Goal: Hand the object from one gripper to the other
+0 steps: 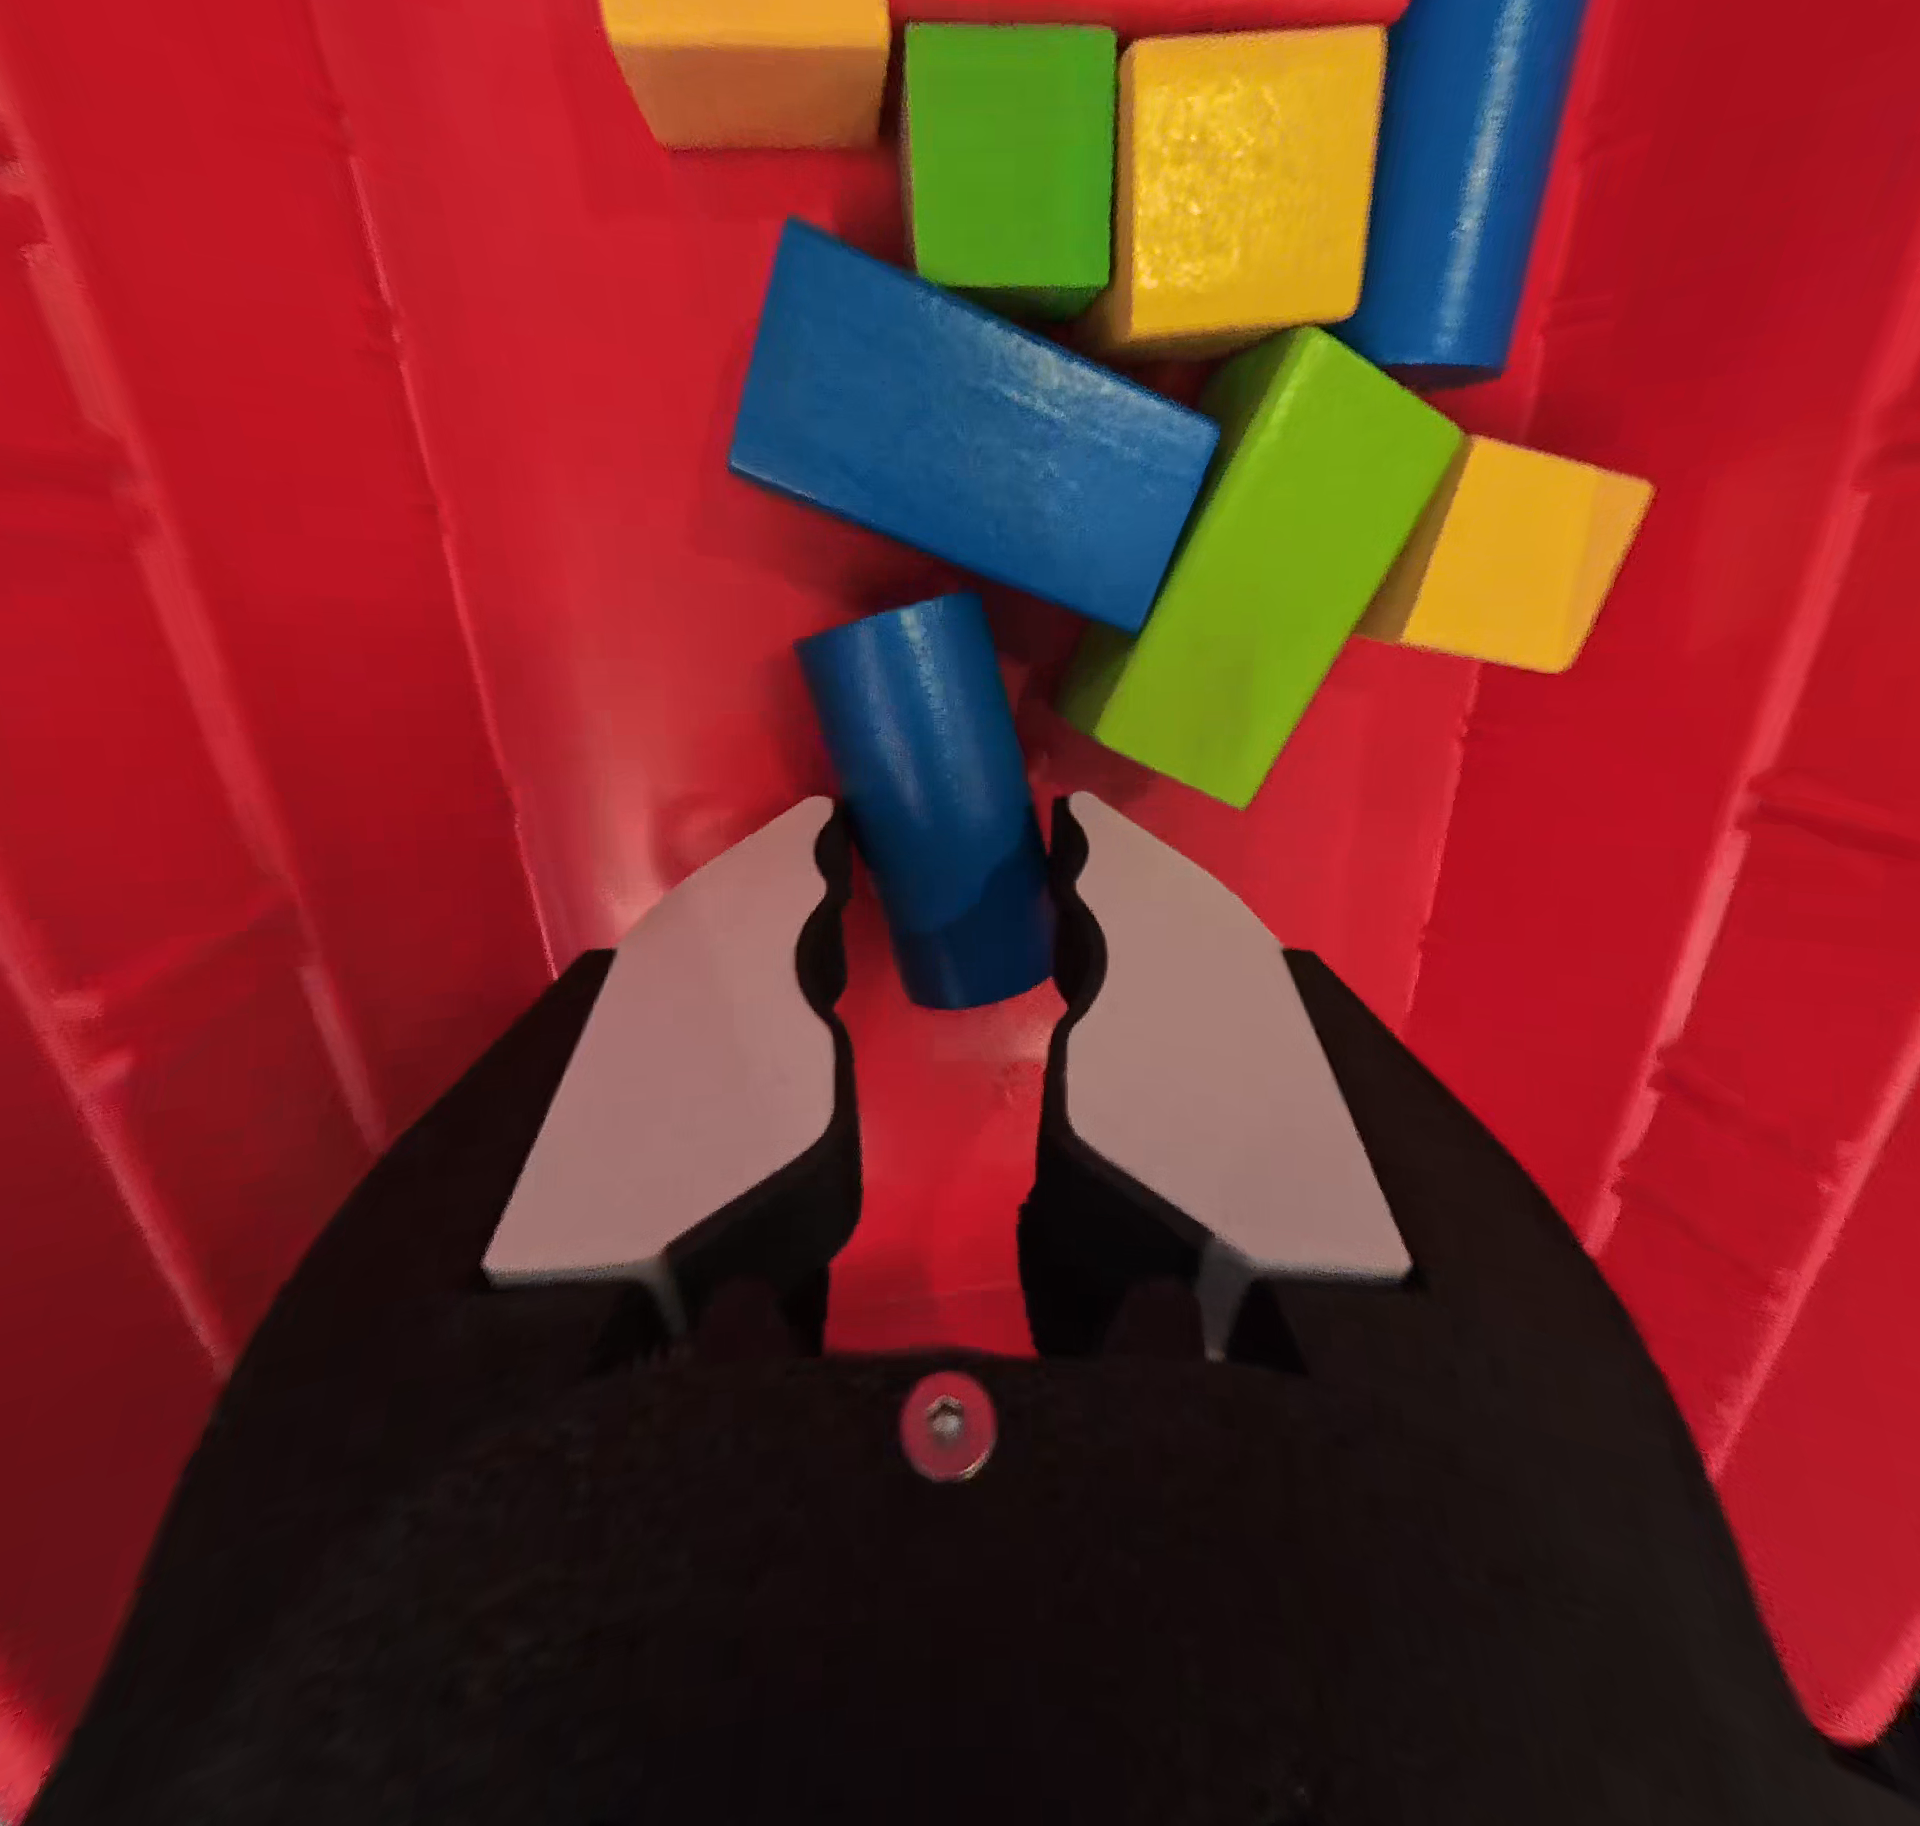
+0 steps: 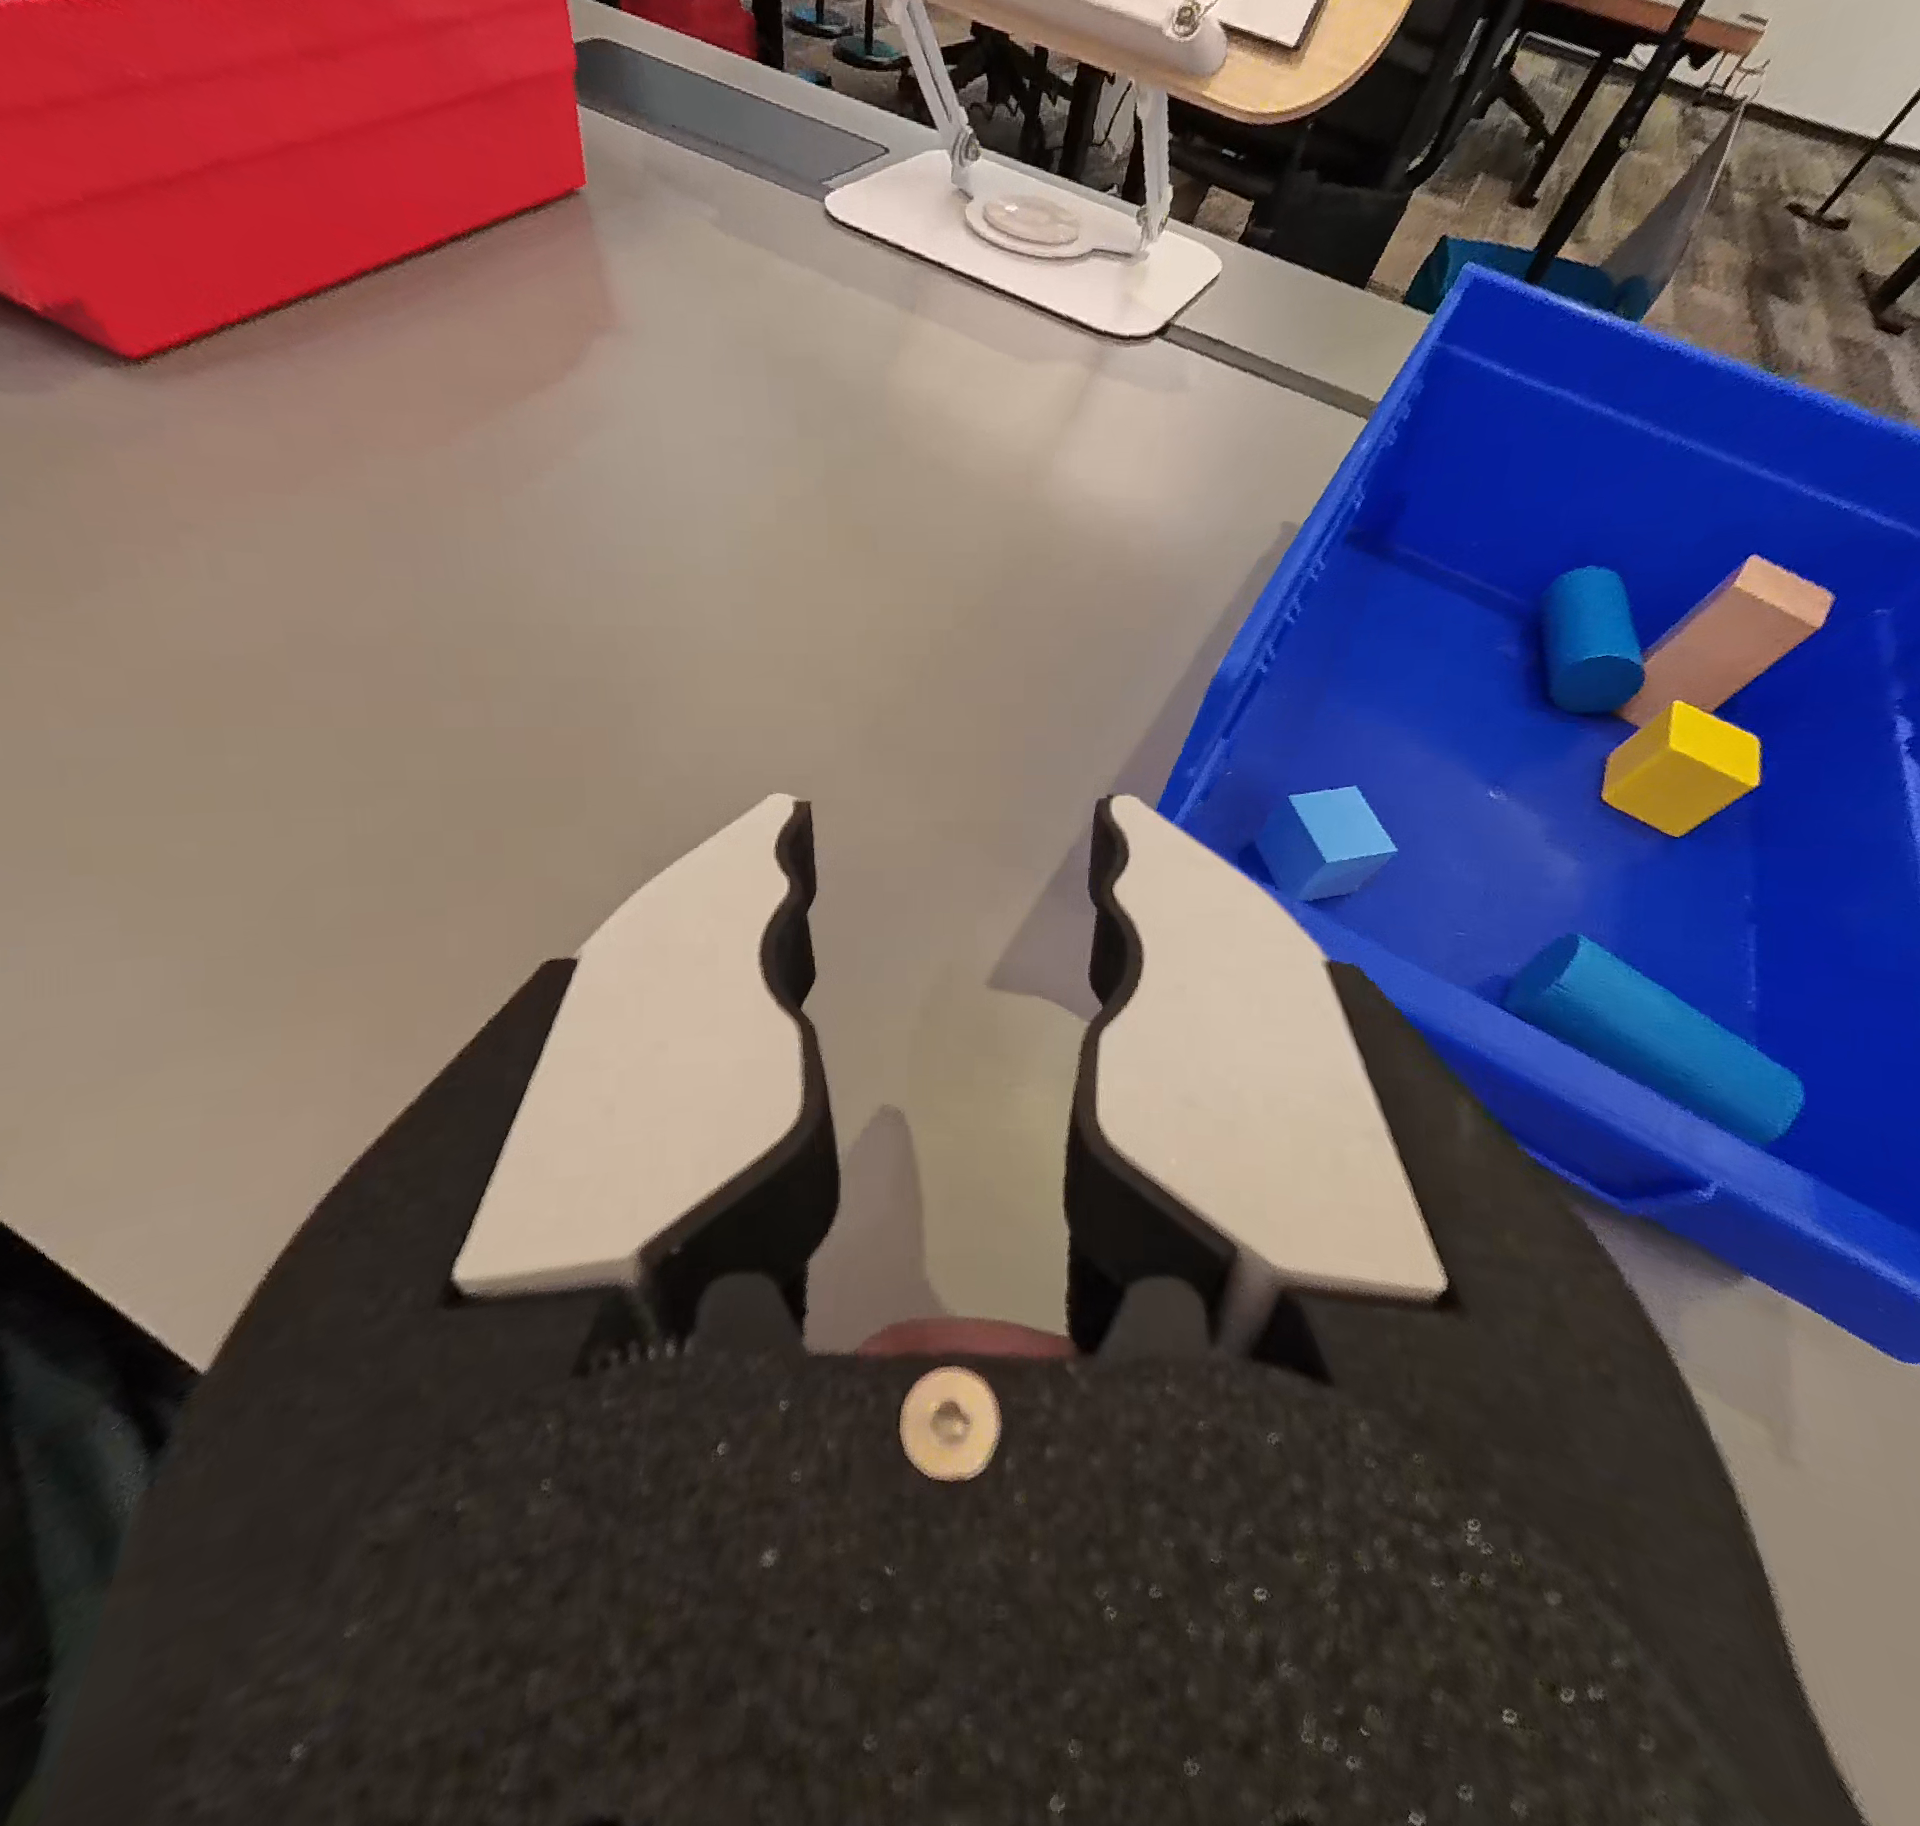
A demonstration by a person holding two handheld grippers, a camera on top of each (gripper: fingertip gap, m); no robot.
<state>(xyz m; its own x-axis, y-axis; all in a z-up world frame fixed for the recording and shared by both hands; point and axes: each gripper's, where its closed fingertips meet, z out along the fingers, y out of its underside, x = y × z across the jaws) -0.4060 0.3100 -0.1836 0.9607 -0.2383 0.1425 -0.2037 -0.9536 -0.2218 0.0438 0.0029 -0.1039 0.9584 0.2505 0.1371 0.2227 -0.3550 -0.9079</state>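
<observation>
In the left wrist view my left gripper (image 1: 940, 826) reaches down into a red bin (image 1: 312, 737). Its jaws stand closed against both sides of a short blue cylinder (image 1: 920, 768), which lies tilted between the fingertips. In the right wrist view my right gripper (image 2: 951, 831) is open and empty above the grey table (image 2: 520, 581), just left of a blue bin (image 2: 1455, 446). The red bin also shows in the right wrist view (image 2: 281, 124), at the far left.
More blocks lie in the red bin beyond the cylinder: a blue slab (image 1: 966, 426), a green block (image 1: 1268, 571), yellow blocks (image 1: 1247, 187), a long blue cylinder (image 1: 1475, 135). The blue bin holds several blocks. A white stand (image 2: 1029, 238) sits at the table's far edge.
</observation>
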